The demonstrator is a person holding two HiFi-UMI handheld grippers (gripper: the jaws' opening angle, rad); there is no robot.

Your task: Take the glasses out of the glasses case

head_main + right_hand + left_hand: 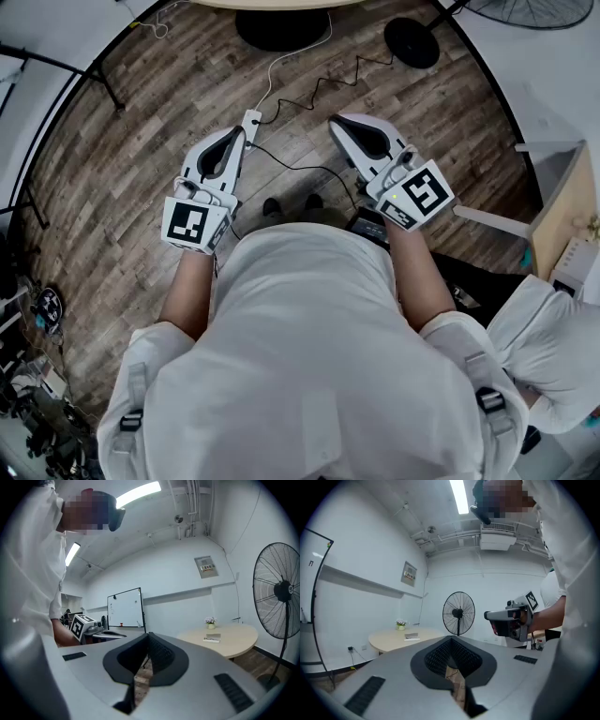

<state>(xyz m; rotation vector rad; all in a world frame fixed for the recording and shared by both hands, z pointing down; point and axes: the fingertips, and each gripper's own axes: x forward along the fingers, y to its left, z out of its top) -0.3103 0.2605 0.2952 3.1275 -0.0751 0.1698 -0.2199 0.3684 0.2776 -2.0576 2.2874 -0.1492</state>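
Note:
No glasses case or glasses can be made out for certain. A small flat object (411, 636) lies on the far round table (389, 641), also in the right gripper view as a flat object (212, 640); it is too small to identify. My left gripper (240, 133) is held at waist height over the wooden floor, jaws together and holding nothing. My right gripper (338, 124) is level with it, likewise shut and holding nothing. Each gripper view shows the other: the right gripper (493, 616) and the left gripper (112, 634).
A standing fan (458, 612) is beside the round table (234, 639); its base (411, 42) is ahead on the floor. A power strip (251, 118) and cables (309, 94) lie on the floor. A whiteboard (125, 609) stands far off. Another person (553, 347) is at my right.

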